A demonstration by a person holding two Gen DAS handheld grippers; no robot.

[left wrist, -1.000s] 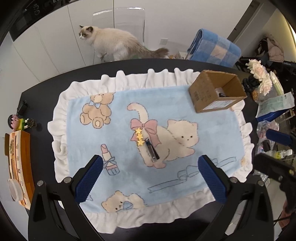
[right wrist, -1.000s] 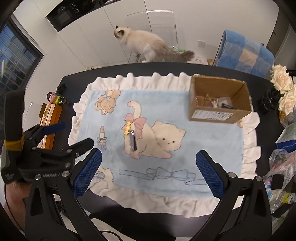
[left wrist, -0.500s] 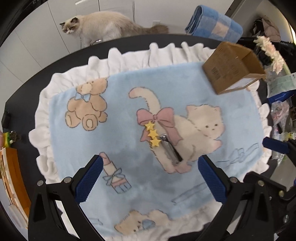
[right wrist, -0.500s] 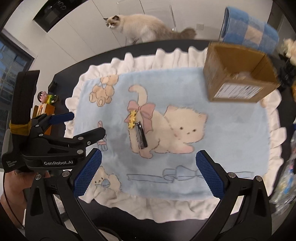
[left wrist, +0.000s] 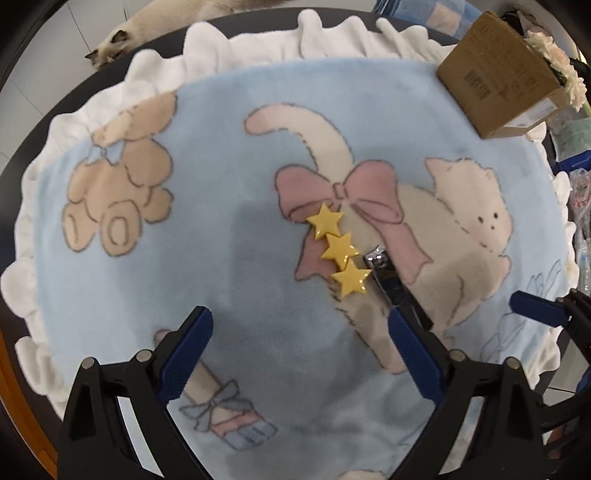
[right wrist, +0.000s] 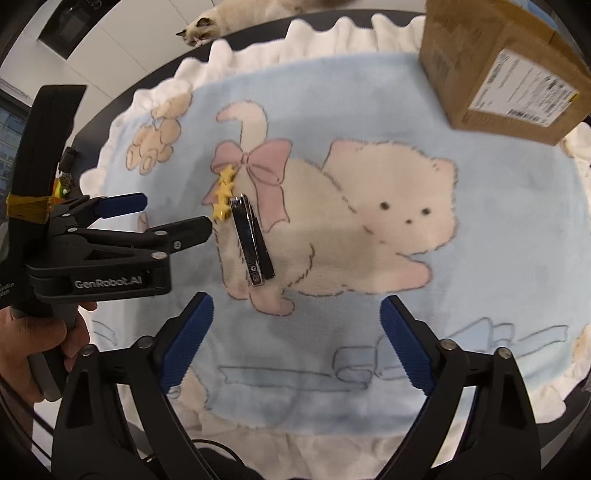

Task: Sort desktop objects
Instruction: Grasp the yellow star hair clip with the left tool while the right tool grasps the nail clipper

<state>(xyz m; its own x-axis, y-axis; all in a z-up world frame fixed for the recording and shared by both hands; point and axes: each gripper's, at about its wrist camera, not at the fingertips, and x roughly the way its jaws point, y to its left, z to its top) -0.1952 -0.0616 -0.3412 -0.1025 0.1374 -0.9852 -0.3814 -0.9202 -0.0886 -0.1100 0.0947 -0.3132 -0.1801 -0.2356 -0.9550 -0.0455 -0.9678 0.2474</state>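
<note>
Both tongs closing, empty | left tongs [left wrist: 299,354] | right tongs [right wrist: 295,343]: box label [right wrist: 524,88] shows only here

Dark tabletop [right wrist: 122,99] under a frilled blue blanket [right wrist: 369,387]; on the blanket a cardboard box [right wrist: 491,66], star hair clip [left wrist: 340,254], nail clipper [right wrist: 251,240].

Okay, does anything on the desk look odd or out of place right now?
A cat is prowling just past the table's far edge. The nail clipper and star hair clip lie loose on the blanket, touching, outside the cardboard box.
</note>
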